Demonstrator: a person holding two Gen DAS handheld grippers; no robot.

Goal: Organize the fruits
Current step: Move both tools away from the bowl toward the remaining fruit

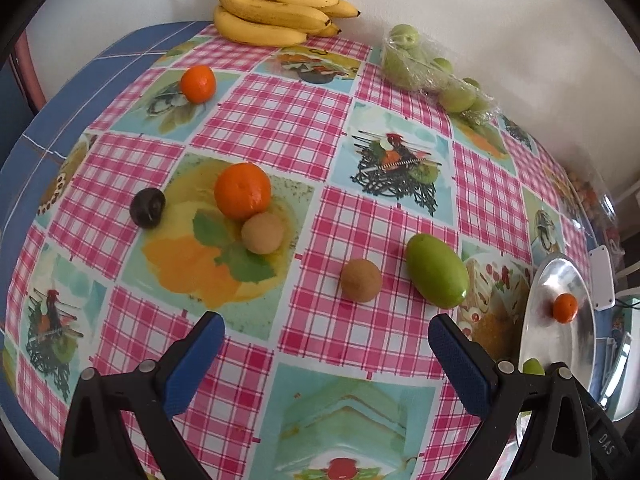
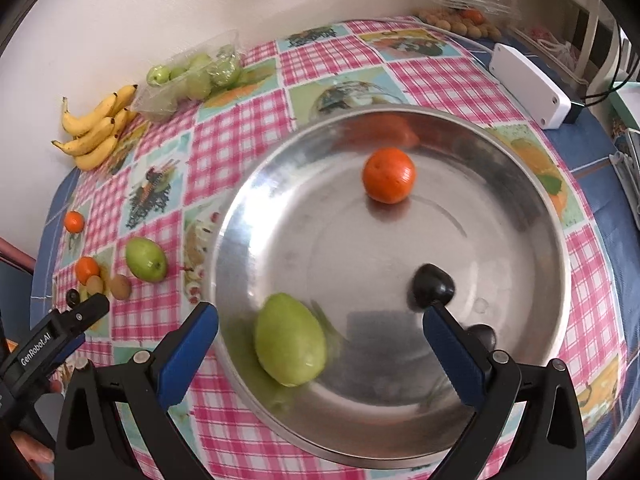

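Observation:
A steel tray (image 2: 520, 184) holds an orange (image 2: 388, 175), a green fruit (image 2: 289, 340) and a dark plum (image 2: 431, 287). My right gripper (image 2: 320, 326) is open and empty just above the tray, near the green fruit. My left gripper (image 1: 326, 334) is open and empty above the checked tablecloth. Ahead of it lie a brown fruit (image 1: 361, 280), a green fruit (image 1: 437, 275), an orange (image 1: 243, 190) touching another brown fruit (image 1: 263, 233), a dark plum (image 1: 147, 207) and a far orange (image 1: 197, 83). The tray's edge (image 1: 538, 292) shows at its right.
A bunch of bananas (image 1: 272, 8) and a plastic pack of green fruits (image 1: 428, 68) lie at the wall. A white box (image 2: 528, 84) and a clear container of small fruits (image 2: 460, 20) sit beyond the tray. The left gripper's body (image 2: 52, 340) shows at the table's near left.

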